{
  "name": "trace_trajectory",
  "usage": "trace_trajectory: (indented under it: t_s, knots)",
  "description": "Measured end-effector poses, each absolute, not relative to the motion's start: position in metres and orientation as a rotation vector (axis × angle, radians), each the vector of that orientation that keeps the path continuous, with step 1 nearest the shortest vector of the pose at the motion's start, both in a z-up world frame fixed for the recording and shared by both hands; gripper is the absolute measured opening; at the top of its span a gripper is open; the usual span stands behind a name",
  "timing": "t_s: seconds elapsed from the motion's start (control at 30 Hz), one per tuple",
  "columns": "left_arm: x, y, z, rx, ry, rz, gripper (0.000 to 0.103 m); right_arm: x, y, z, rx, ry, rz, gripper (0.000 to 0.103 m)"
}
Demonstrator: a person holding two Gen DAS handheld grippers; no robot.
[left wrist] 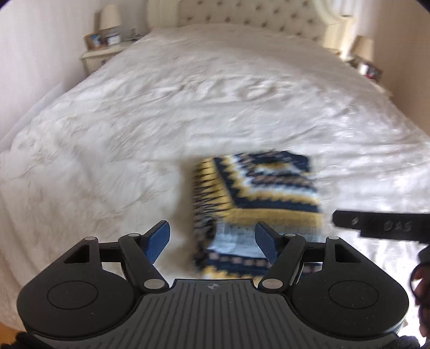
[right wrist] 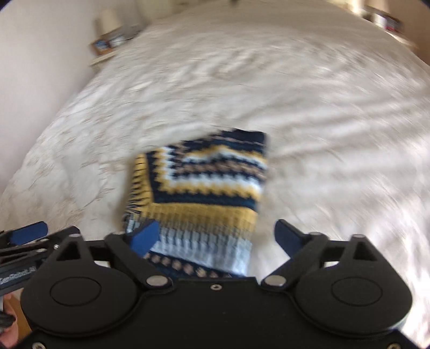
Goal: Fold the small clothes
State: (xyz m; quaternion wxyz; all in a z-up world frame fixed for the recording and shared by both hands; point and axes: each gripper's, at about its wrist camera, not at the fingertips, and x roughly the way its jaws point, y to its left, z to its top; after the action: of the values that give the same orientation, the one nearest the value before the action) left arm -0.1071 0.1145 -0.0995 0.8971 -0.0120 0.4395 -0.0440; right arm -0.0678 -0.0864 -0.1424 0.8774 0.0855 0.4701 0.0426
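The knitted jumper [left wrist: 258, 204] lies folded into a compact block on the white bedspread [left wrist: 134, 128], toward the near end of the bed and well short of the padded headboard [left wrist: 242, 13]. It is patterned in navy, mustard, white and a pale tan, with ribbed bands showing along its near edge and its left side.

Both sets of tongs stand released. The left tongs [left wrist: 212, 241] hang above the jumper's near left corner with their blue pads [left wrist: 158, 239] spread and nothing between them. The right tongs [right wrist: 215, 236] are spread wide over the ribbed near edge; the cloth shows in the gap, but the pads do not press on it. In the left view a black part of the right tool [left wrist: 381, 222] juts in from the right.

My guess is that the knit will handle as soft, thick and fairly light, springy rather than stiff, so stacked layers may puff up or slide apart if lifted by one corner (the blur makes the number of layers hard to count). It should not be slippery or fragile, though loose yarn could snag on a pad edge. The safest hold looks to be the ribbed hem, pinching through all layers at both near corners together.

The block's long axis runs from the near edge away toward the headboard, tilted slightly to the right in the right wrist view, with the ribbed hem pointing back at the person
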Motion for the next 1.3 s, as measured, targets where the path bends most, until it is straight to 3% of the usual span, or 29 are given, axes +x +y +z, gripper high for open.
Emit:
trace_trajectory:
  t_s: [0.1, 0.17, 0.37, 0.5, 1.3]
  knots:
    - [-0.11, 0.098, -0.094, -0.046, 0.953, -0.151, 0.069, -0.085, -0.099, -0.132, 0.183, 1.006, 0.055, 0.095]
    - [-0.113, 0.089, -0.096, -0.044, 0.994, -0.173, 0.069, -0.096, -0.103, -0.127, 0.156, 1.018, 0.037, 0.102]
    - [-0.132, 0.087, -0.104, -0.072, 1.037, -0.122, 0.07, -0.124, -0.107, -0.111, 0.158, 1.012, 0.003, 0.102]
    - [-0.144, 0.09, -0.101, -0.086, 1.065, -0.13, 0.085, -0.137, -0.108, -0.096, 0.189, 0.977, -0.003, 0.103]
    - [-0.162, 0.091, -0.071, 0.007, 1.01, -0.011, 0.084, -0.156, -0.086, -0.078, 0.124, 0.95, -0.01, 0.102]
